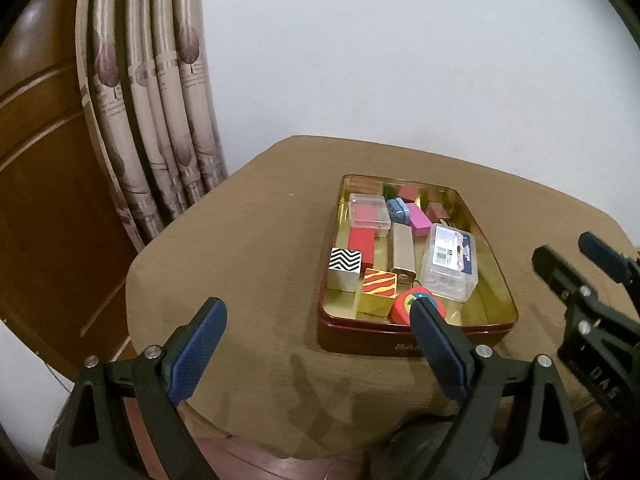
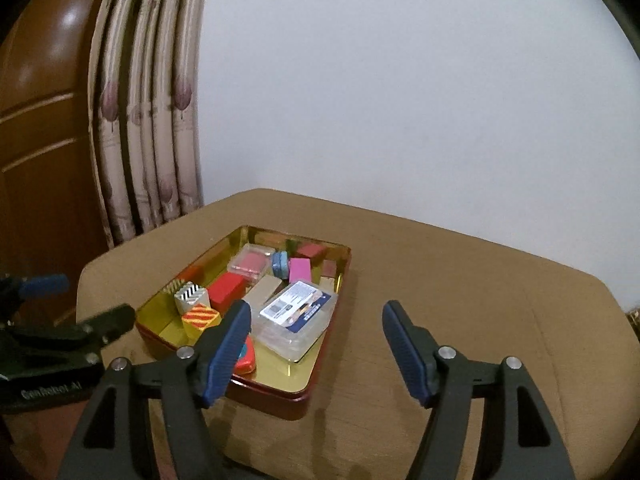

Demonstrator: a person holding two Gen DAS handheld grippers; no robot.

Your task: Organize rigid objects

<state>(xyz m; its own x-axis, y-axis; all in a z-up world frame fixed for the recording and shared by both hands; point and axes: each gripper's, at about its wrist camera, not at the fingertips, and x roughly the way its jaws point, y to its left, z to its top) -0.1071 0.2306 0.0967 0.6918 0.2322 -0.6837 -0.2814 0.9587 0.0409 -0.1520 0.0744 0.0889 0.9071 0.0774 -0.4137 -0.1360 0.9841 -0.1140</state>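
A red tin tray with a gold inside (image 1: 500, 276) (image 2: 308, 376) sits on the tan table and holds several small rigid things: a clear labelled plastic box (image 1: 450, 264) (image 2: 298, 314), a red block (image 1: 361, 242) (image 2: 226, 290), a black-and-white zigzag cube (image 1: 345, 266), a red-and-yellow striped cube (image 1: 379, 286) (image 2: 200, 318), a pink block (image 1: 420, 220), a round red toy (image 1: 404, 308). My left gripper (image 1: 318, 314) is open and empty, above the table before the tray. My right gripper (image 2: 316, 316) is open and empty, at the tray's right near corner.
The tan-clothed table (image 1: 256, 240) (image 2: 460, 280) stands against a white wall. A patterned curtain (image 1: 152, 120) and a brown wooden door (image 1: 44, 184) are on the left. The right gripper shows at the right edge of the left wrist view (image 1: 576, 268).
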